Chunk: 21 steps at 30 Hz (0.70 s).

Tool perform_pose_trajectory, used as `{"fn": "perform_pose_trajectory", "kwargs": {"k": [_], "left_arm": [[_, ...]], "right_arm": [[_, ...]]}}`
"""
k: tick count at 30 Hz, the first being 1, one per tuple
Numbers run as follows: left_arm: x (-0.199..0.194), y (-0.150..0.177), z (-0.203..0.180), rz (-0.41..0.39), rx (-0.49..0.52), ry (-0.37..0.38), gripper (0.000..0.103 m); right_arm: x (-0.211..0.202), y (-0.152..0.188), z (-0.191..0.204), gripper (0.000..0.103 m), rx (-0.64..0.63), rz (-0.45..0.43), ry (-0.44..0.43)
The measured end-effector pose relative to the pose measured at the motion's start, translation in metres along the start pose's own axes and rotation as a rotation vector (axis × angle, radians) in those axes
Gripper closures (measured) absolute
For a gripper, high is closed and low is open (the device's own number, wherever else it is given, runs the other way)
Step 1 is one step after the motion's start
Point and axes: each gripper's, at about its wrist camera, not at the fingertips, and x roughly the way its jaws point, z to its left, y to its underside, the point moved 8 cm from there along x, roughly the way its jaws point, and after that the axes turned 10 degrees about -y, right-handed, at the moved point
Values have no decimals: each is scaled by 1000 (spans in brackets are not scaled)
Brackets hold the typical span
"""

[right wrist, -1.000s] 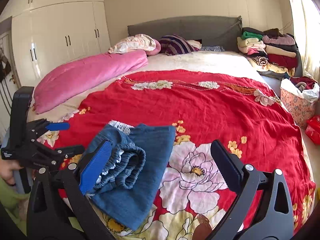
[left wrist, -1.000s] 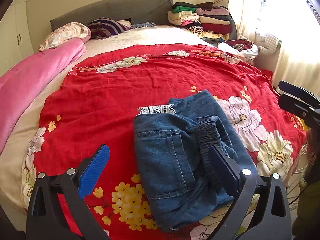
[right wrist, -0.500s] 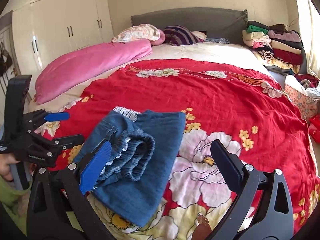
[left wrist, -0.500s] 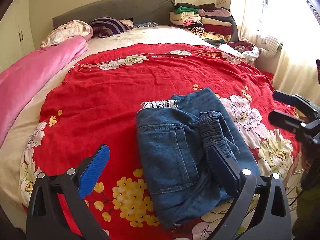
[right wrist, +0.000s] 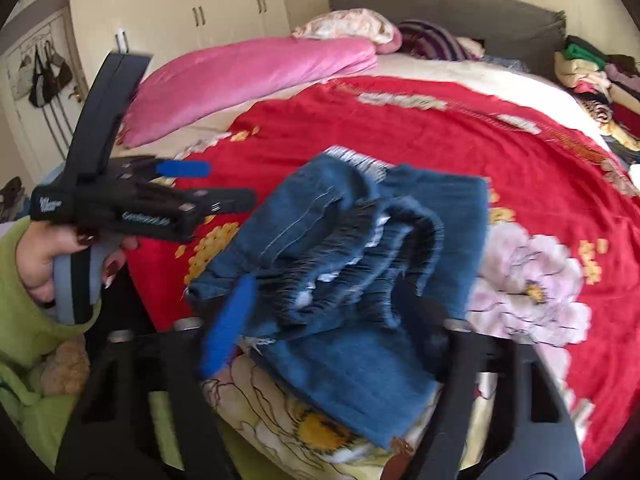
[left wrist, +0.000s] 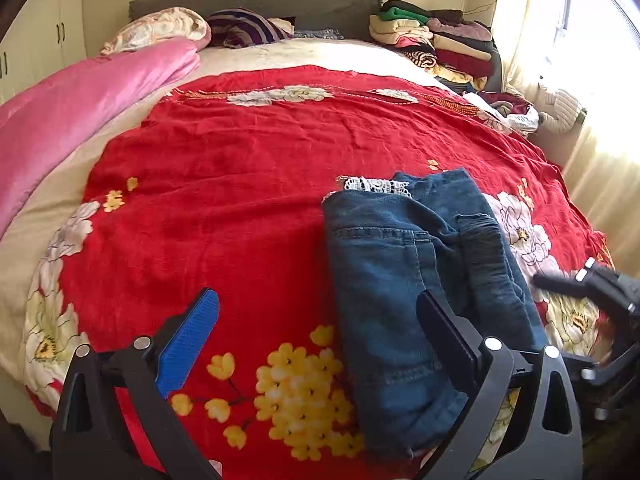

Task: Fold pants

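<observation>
Since the earlier frame the right gripper (right wrist: 324, 316) had dropped toward the folded pants (right wrist: 360, 264), which now filled the frame's centre on the red blanket (right wrist: 400, 132). Its jaws were closing, with the bunched waistband between them. The left gripper (left wrist: 316, 320), gaping wide and empty, hovered at lower centre, beside the pants.

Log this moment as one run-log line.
task: fold pants | folded blue denim pants on red floral blanket | right gripper closing around elastic waistband | left gripper open
</observation>
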Motion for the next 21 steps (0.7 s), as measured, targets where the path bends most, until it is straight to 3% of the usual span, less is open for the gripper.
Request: {"fn": "perform_pose_trajectory", "kwargs": {"k": [1, 2, 6, 11, 13, 15, 20, 21], "left_arm": [[3, 0, -1, 7, -2, 2, 4], [7, 0, -2, 14, -2, 6, 4], [14, 3, -4, 32, -1, 10, 4], [18, 6, -9, 41, -1, 20, 4], [13, 6, -10, 34, 6, 20, 4], [7, 4, -10, 17, 2, 26, 4], [-6, -5, -13, -21, -5, 34, 4], [-7, -6, -14, -26, -2, 31, 4]], "right_arm": [[5, 3, 1, 78, -6, 17, -5], [10, 5, 1, 84, -24, 33, 4], [6, 19, -3, 92, -56, 78, 24], [8, 27, -10, 91, -8, 82, 6], [4, 24, -9, 86, -8, 77, -1], [-9, 18, -11, 64, 6, 43, 1], [-42, 2, -32, 43, 52, -57, 75], [-46, 0, -39, 42, 70, -71, 94]]}}
